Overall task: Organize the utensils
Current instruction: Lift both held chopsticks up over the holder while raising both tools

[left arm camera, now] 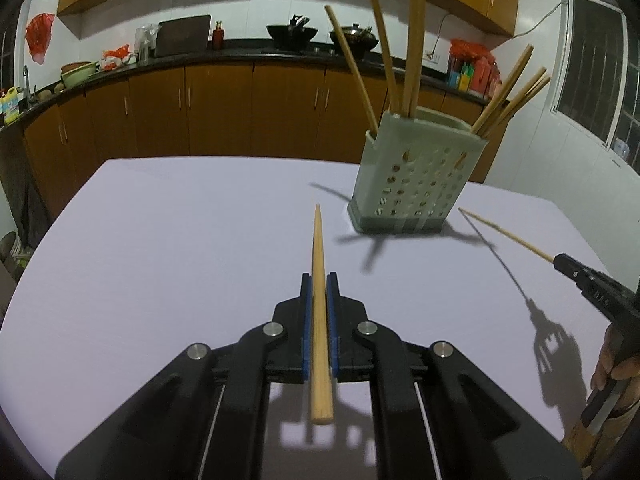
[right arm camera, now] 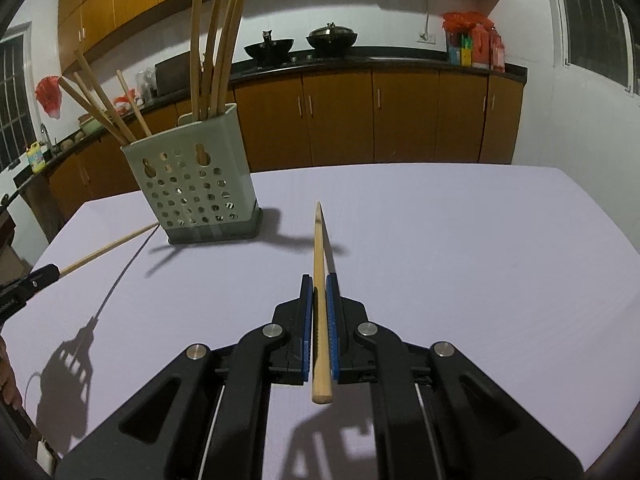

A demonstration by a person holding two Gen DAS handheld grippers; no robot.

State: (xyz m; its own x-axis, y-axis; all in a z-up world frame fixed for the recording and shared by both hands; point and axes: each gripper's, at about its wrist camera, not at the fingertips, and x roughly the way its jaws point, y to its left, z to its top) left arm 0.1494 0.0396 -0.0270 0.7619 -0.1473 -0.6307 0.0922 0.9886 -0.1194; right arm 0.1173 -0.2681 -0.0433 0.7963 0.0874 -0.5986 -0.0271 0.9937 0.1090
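- My left gripper (left arm camera: pixel 319 280): fingers closed tight on a wooden chopstick (left arm camera: pixel 319 264). It runs straight down the gap between the blue pads, thin tip out ahead beyond the fingertips, thick butt end sticking out behind them toward the camera.
- My right gripper (right arm camera: pixel 319 280): the same grip, fingers clamped on a second chopstick (right arm camera: pixel 319 256), tip forward, butt trailing back between the finger arms.
- Both held chopsticks are off the counter (left arm camera: pixel 180 240); each casts a shadow on the pale surface below.
- Utensil holder (left arm camera: pixel 416 172): grey-green, perforated, standing upright on the counter. From the left view it lies ahead and to the right of my fingers; from the right view, ahead and to the left. Not touching either held chopstick.
- Holder contents: a batch of chopsticks (left arm camera: pixel 414 48) already in it, some standing near upright, others leaning outward over the rim.
- From the left view, the right gripper shows at the far right edge, a hand (left arm camera: pixel 614 364) wrapped round its handle, its chopstick aimed toward the holder's base.
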